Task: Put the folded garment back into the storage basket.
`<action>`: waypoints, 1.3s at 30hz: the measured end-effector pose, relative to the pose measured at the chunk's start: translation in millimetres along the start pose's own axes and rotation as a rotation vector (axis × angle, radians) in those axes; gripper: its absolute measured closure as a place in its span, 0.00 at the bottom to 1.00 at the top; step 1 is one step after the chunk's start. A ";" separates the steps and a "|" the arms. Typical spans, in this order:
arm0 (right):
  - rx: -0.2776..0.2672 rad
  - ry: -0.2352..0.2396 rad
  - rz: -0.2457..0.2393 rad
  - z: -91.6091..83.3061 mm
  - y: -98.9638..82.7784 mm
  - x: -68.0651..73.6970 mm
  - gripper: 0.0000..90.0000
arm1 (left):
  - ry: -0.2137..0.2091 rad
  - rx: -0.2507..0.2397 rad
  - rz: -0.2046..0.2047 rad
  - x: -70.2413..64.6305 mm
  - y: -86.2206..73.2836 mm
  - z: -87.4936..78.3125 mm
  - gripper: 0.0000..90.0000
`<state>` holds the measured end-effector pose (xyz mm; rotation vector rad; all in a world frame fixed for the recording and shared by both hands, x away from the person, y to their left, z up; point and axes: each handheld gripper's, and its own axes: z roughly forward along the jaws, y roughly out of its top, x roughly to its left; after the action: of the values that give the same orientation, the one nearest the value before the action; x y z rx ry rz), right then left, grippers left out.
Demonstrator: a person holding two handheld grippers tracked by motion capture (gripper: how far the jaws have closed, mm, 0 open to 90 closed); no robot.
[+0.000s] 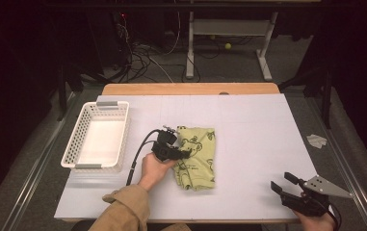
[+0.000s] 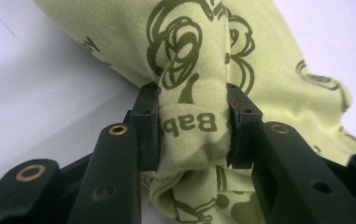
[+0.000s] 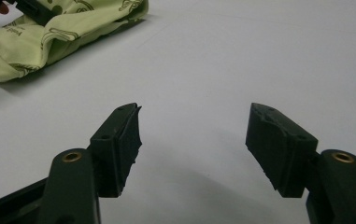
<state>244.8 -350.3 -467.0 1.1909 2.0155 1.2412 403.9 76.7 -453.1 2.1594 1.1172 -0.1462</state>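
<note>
One green printed cloth is lying folded at the centre of the white surface. The left tool is pinching a bunched fold, probably for lifting toward the white basket at left. The right tool is waiting spread, lower right.

Counter is lit bright and even from above — everything around it drops off into near black. High view is kinda soft and low-res. In the gripper views the close black parts go blurry, with soft shadows underneath.
</note>
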 end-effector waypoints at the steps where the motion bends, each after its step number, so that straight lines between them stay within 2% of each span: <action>1: 0.001 -0.001 0.000 0.2 0.0 -0.1 0.40 | -0.009 -0.006 -0.010 0.6 0.4 -0.9 0.67; 2: -0.002 -0.005 -0.002 -0.2 0.2 -0.2 0.41 | -0.022 -0.014 -0.012 1.4 1.0 -3.0 0.67; 7: 0.001 -0.001 -0.002 -0.2 -0.1 0.2 0.41 | -0.028 -0.024 0.003 -0.2 2.2 -8.6 0.68; 12: 0.006 0.003 -0.007 0.7 -0.2 0.1 0.41 | -0.046 -0.033 0.000 0.6 2.5 -11.8 0.68; 23: 0.006 0.002 -0.005 0.7 -0.1 -0.3 0.41 | -0.052 -0.039 0.000 0.4 2.8 -16.0 0.68; 29: -0.002 -0.006 -0.007 0.6 0.4 -0.5 0.42 | -0.061 -0.039 -0.017 1.8 3.6 -18.1 0.68; 39: 0.002 -0.004 -0.003 0.9 0.2 -0.8 0.41 | -0.068 -0.039 0.004 -2.1 7.7 -25.0 0.68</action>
<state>245.9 -350.5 -467.3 1.1901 2.0158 1.2347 403.3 87.9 -429.3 2.1069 1.0684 -0.1931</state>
